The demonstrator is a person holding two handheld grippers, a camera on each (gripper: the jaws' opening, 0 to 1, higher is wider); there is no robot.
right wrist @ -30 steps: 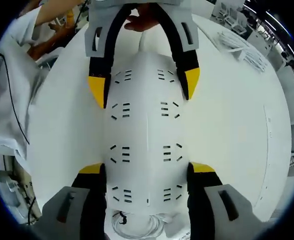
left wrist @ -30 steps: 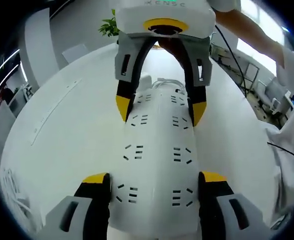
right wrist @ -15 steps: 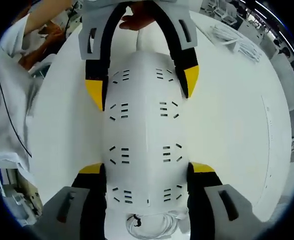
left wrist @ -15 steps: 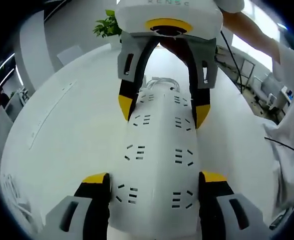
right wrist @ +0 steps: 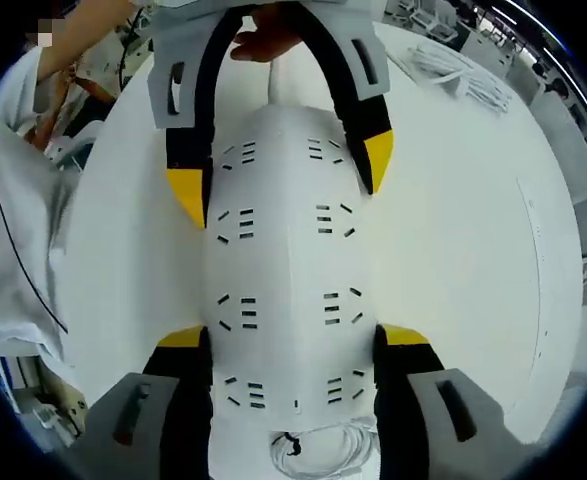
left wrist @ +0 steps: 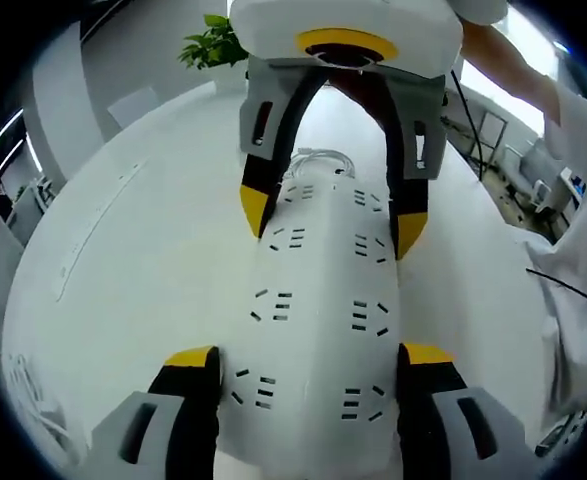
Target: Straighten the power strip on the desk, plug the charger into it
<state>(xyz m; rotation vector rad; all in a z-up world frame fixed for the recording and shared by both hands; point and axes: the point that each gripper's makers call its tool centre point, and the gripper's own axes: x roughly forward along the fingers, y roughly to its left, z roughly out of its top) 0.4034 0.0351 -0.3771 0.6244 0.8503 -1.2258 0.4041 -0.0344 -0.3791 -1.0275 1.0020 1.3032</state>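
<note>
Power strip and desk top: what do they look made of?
Power strip: looks like moulded white plastic, smooth and slightly glossy, with crisp dark socket slots. Desk: a smooth, matte white surface, probably laminate; the core cannot be told. Left claw and right claw each straddle the strip.

Power strip (left wrist: 318,320) seemingly smooth matt plastic; desk (left wrist: 143,260) glossy white.

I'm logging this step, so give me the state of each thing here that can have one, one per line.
power strip: flat on the desk, all visible sockets empty, gripped at both ends
left gripper: shut on the power strip, a jaw on each long side
right gripper: shut on the power strip at the opposite end
white cable: coiled on the desk beside the strip's end
</note>
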